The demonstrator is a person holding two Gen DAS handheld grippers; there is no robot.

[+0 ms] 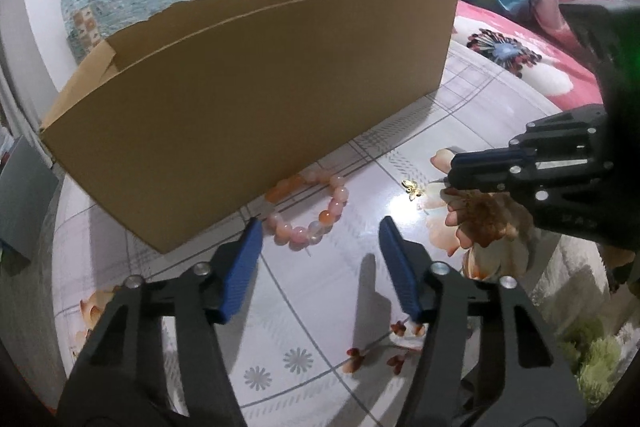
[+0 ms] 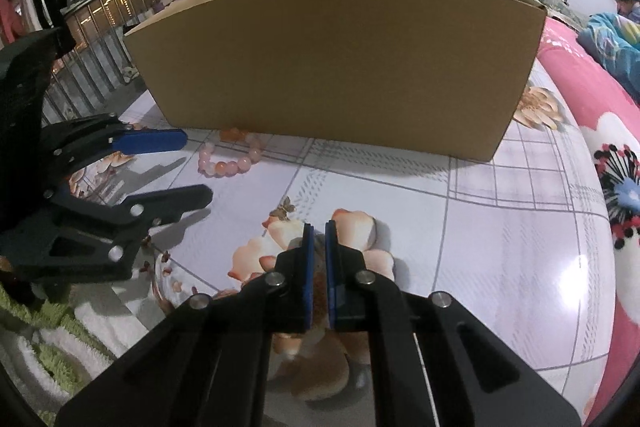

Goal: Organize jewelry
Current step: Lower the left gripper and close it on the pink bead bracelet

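Left tool (image 1: 320,227): fingers spread, empty, low over the bench (image 1: 320,307). Bead bracelet (image 1: 310,213): flat, just ahead, slightly left, touching the box (image 1: 248,99). Right tool (image 2: 319,225): nearly closed, empty; small gold charm (image 2: 285,206) just ahead-left. Left tool nearer the bracelet.

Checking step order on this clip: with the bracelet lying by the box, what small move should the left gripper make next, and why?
Probably ease the left gripper forward and down over the beaded bracelet. It is open, the bracelet lies flat on the tablecloth just ahead of its fingertips, against the cardboard box, still ungrasped. The right gripper looks nearly shut, near a small gold butterfly piece.
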